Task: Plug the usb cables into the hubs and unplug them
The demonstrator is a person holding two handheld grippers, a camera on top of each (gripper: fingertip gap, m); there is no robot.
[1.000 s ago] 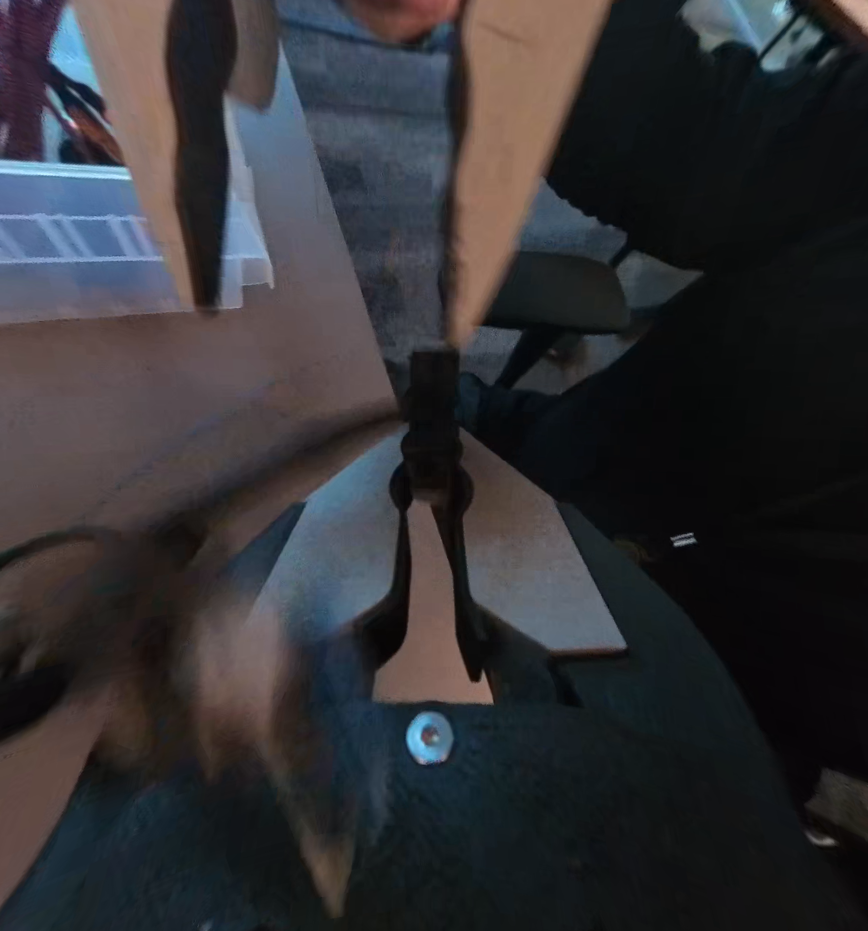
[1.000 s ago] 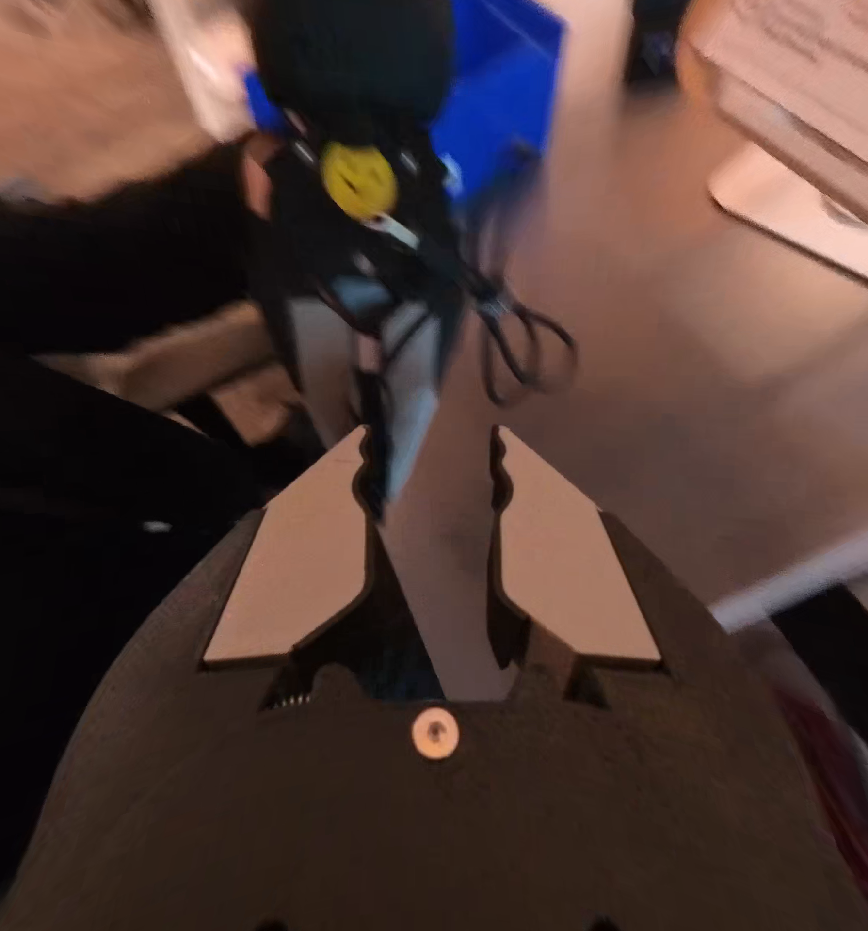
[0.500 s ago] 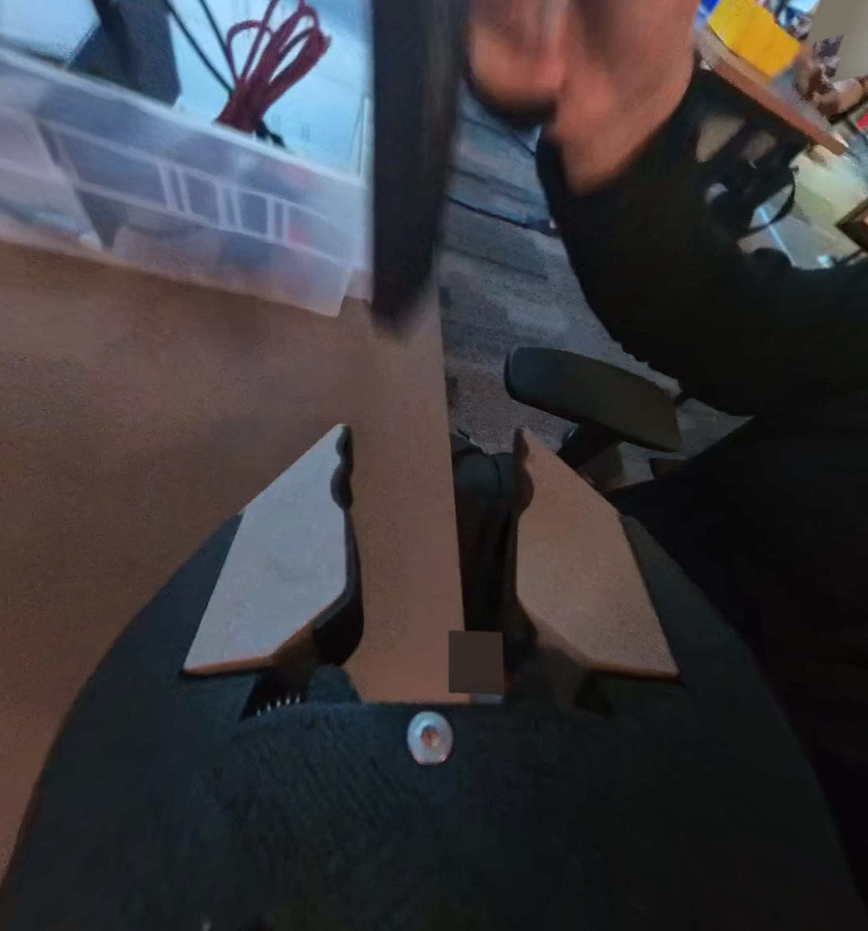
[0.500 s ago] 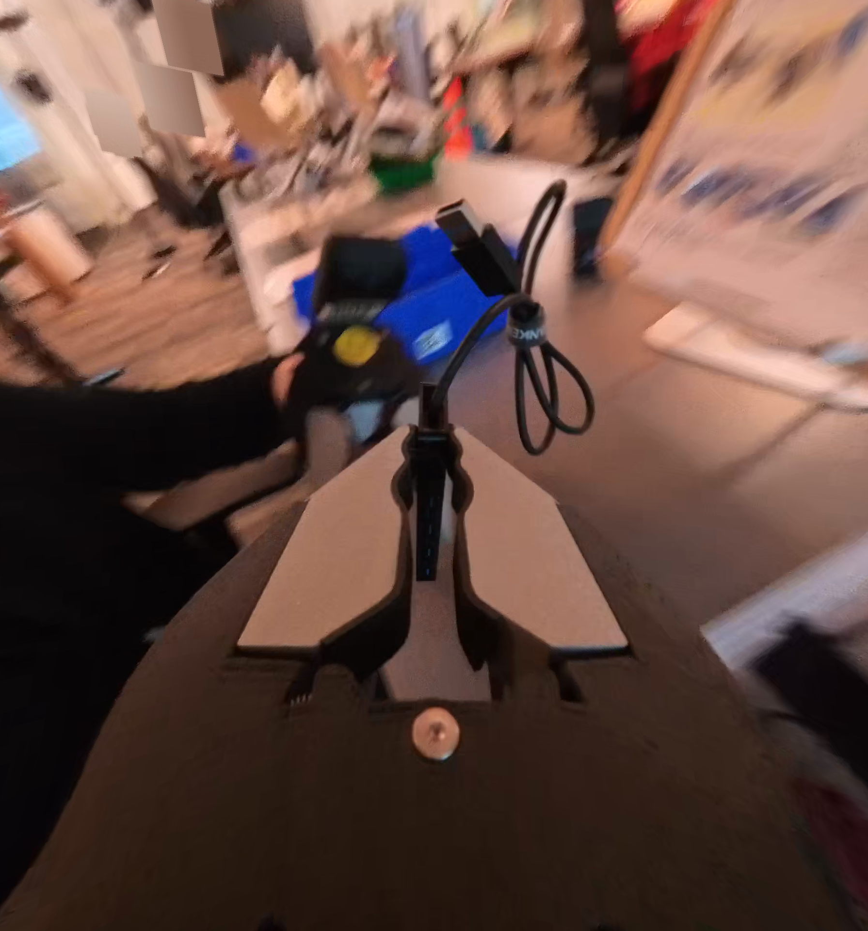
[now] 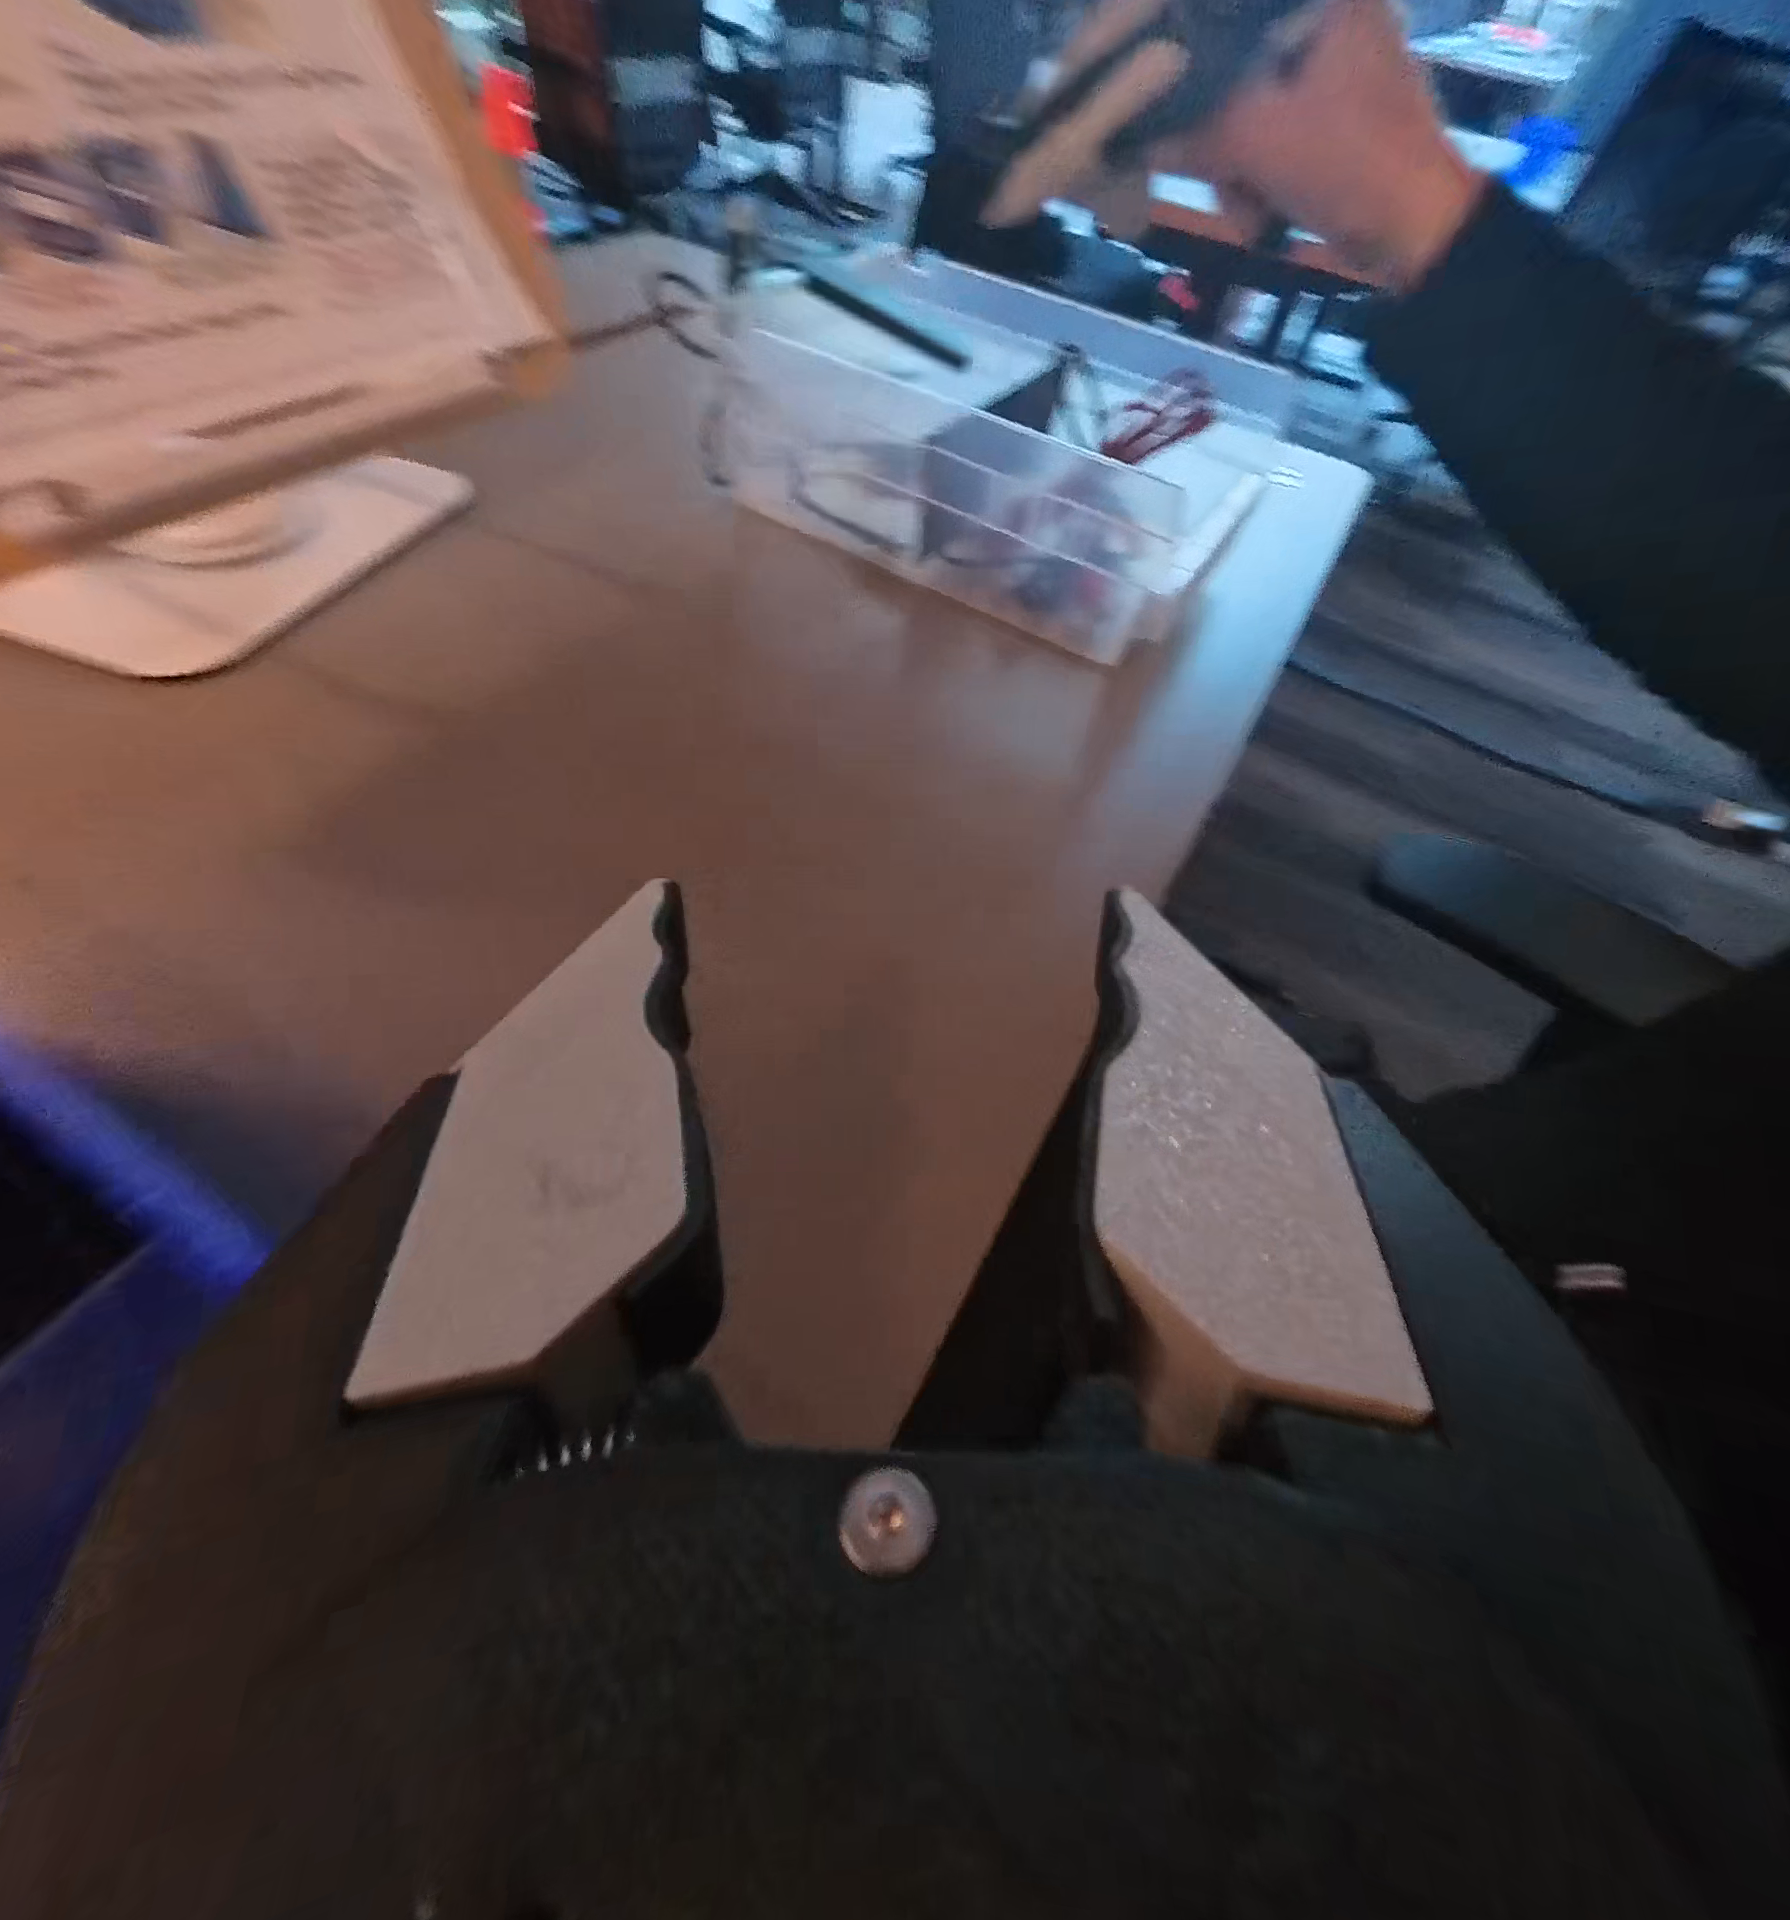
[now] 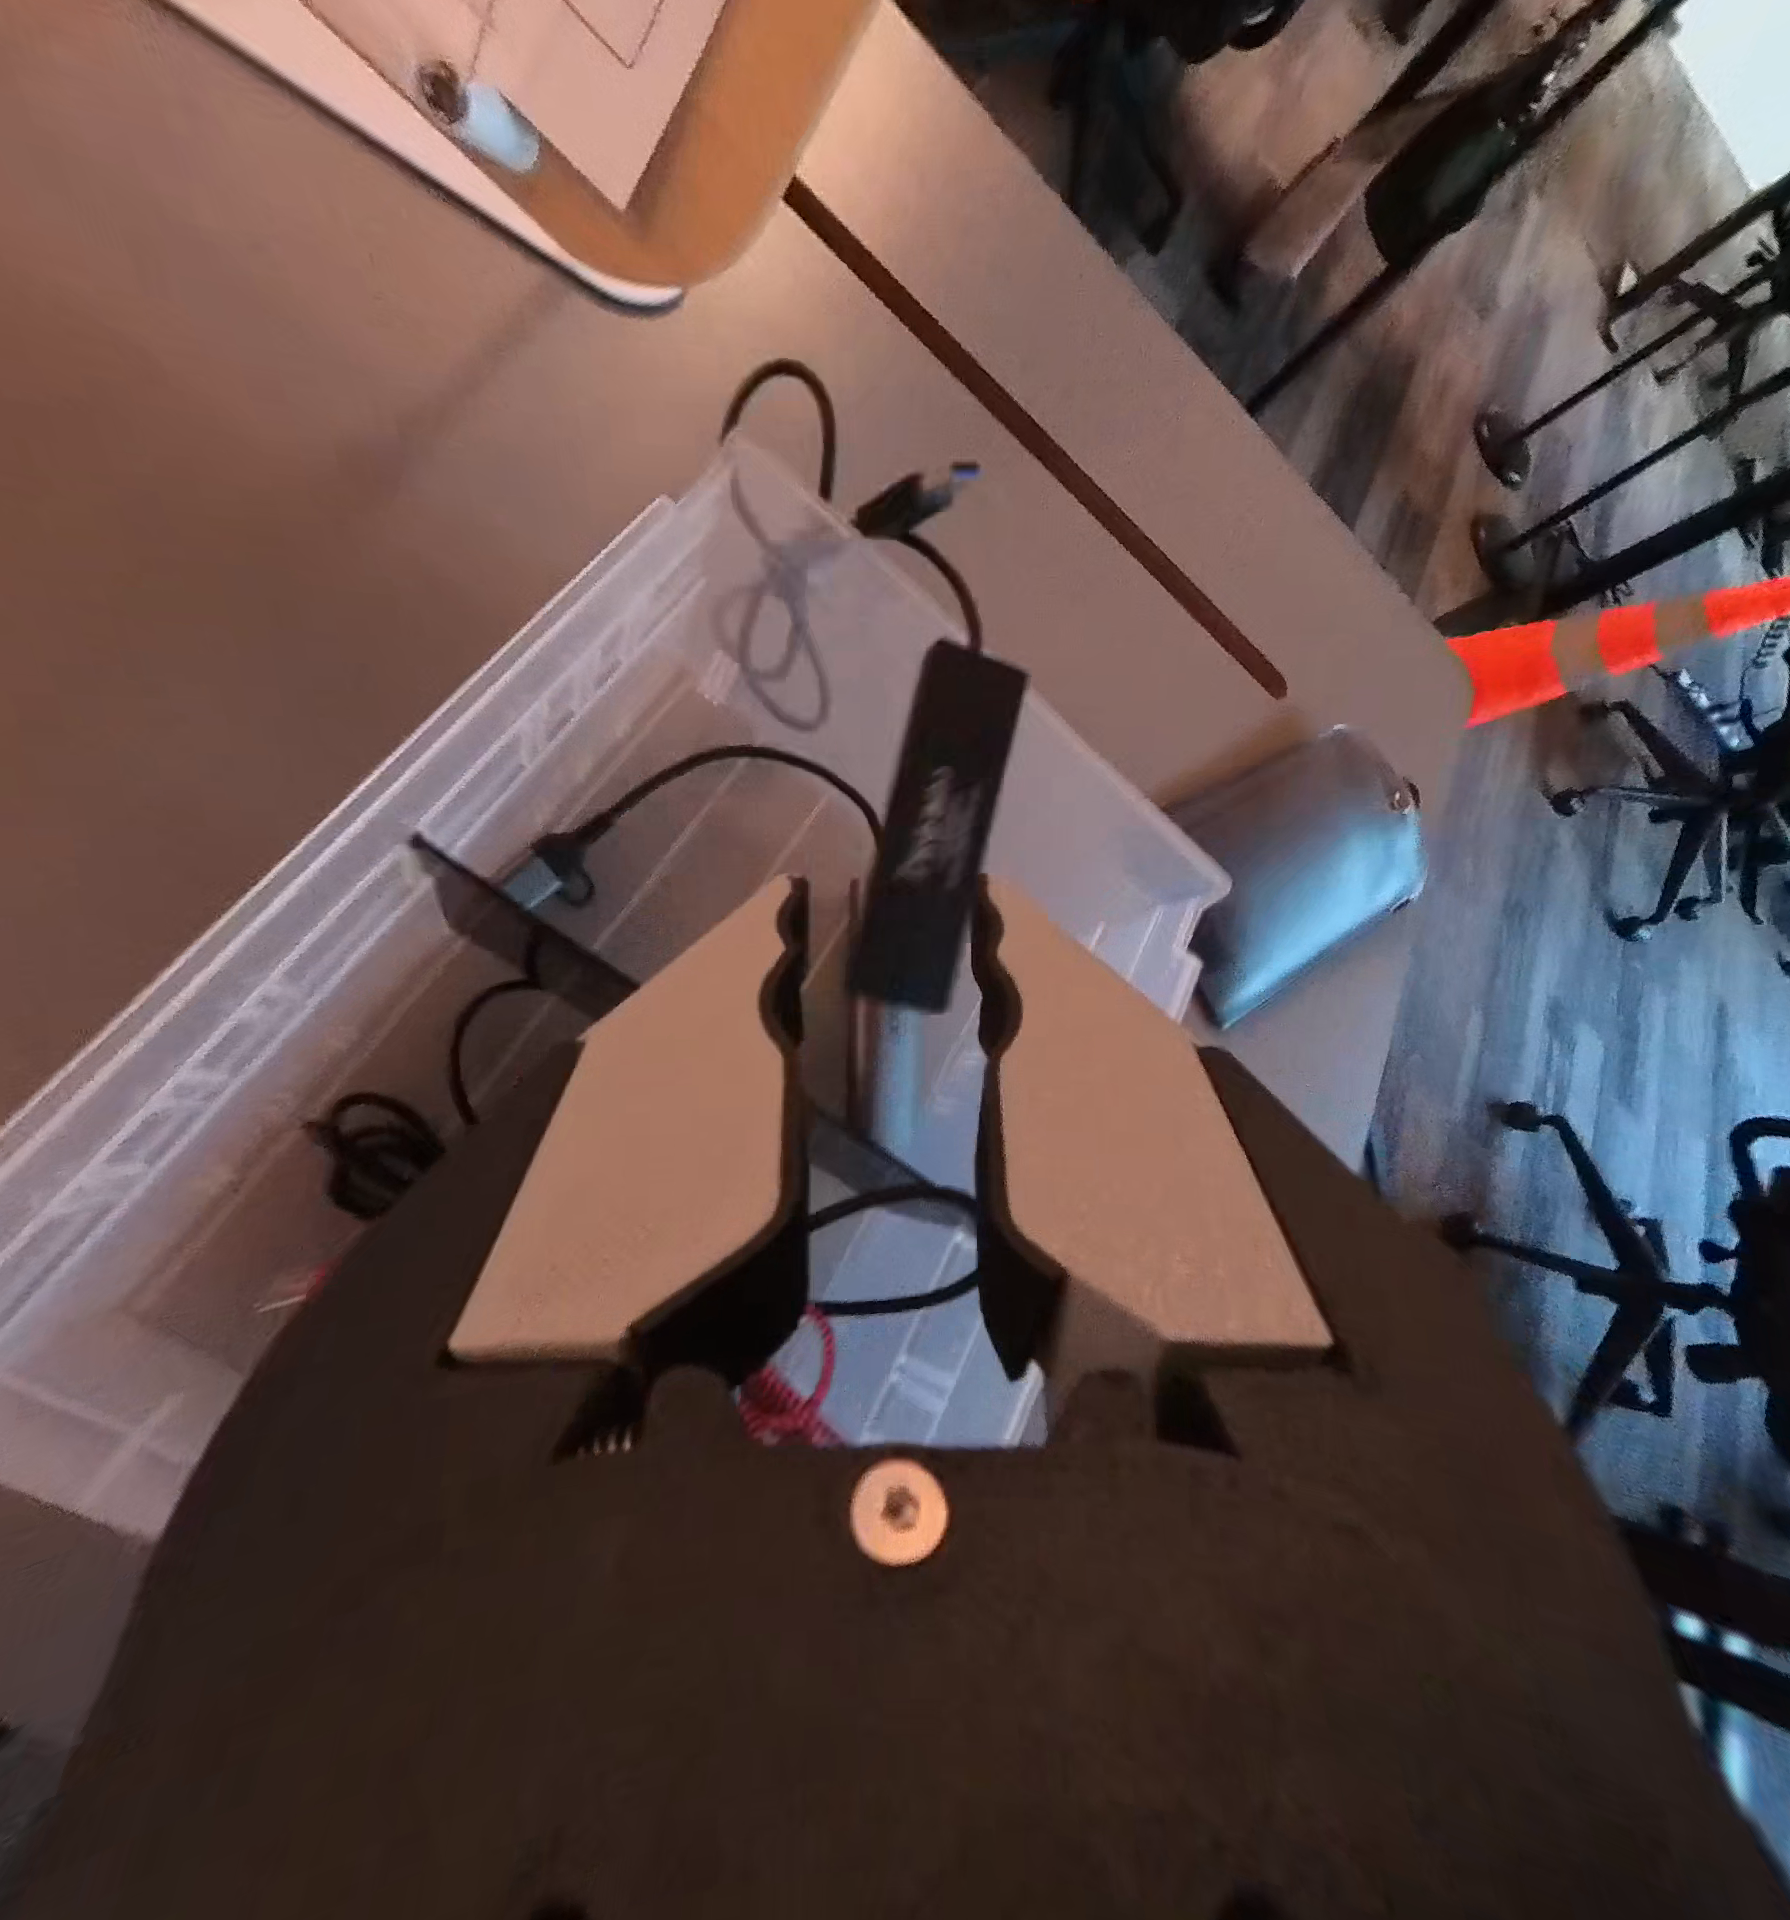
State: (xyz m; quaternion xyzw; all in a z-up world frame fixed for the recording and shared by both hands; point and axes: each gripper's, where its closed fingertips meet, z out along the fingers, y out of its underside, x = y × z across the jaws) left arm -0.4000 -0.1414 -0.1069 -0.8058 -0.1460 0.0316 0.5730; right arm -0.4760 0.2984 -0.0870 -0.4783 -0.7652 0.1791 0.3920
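Observation:
My right gripper (image 6: 886, 894) hangs over a clear plastic bin (image 6: 351, 935). Its jaws are partly open. A slim black USB hub (image 6: 948, 821) stands blurred between the fingertips, with a clear gap to the left finger (image 6: 766, 997), so it is not gripped. The hub's cable curls up to a USB plug (image 6: 917, 499). A second cable with a grey plug (image 6: 558, 873) lies in the bin. My left gripper (image 5: 891, 904) is wide open and empty above the brown table (image 5: 455, 831). The bin (image 5: 1026, 499) also shows farther off in the left wrist view.
A board on a white base (image 5: 247, 582) stands at the table's far left, and a blue box (image 5: 39, 1247) sits close on the left. A grey pouch (image 6: 1306, 873) lies by the bin at the table's edge. The person's hand (image 5: 1317, 156) is at upper right. Some 45 cm of space lies between my two pairs of fingers.
My left gripper let go of the black hub and opened wide. My right gripper shut on the hub, swung over the clear bin and opened; the hub now sits loose between its fingers.

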